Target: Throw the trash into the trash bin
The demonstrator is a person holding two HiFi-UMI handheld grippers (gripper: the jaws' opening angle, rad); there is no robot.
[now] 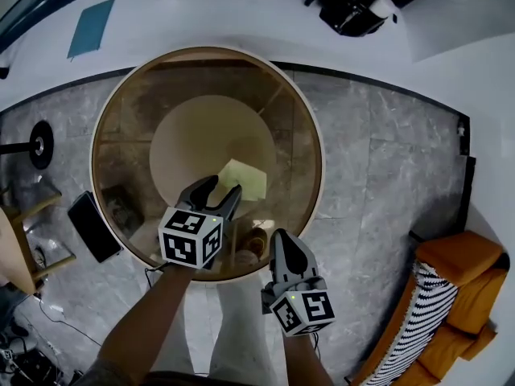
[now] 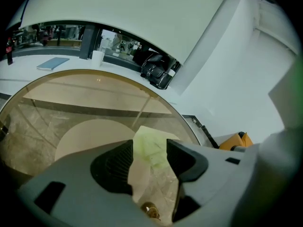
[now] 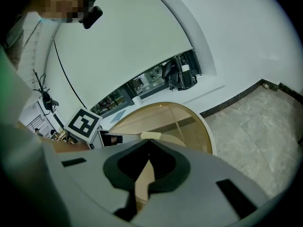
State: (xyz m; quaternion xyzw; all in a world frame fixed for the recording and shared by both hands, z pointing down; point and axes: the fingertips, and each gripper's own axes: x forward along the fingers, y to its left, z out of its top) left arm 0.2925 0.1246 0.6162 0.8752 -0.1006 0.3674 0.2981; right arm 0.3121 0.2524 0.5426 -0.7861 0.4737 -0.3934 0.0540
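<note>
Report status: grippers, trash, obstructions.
Left gripper open at the paper scrap on glass table, not gripped. Right gripper shut, empty. No bin in view.

This looks like a home lounge. A round glass-topped table (image 1: pixel 290 103) lies ahead of the left gripper (image 1: pixel 222 186). Grey marble floor tiles (image 1: pixel 378 167) spread to the right of the right gripper (image 1: pixel 281 236). Further right stands an orange sofa (image 1: pixel 463 257) with a striped throw (image 1: pixel 418 320).
</note>
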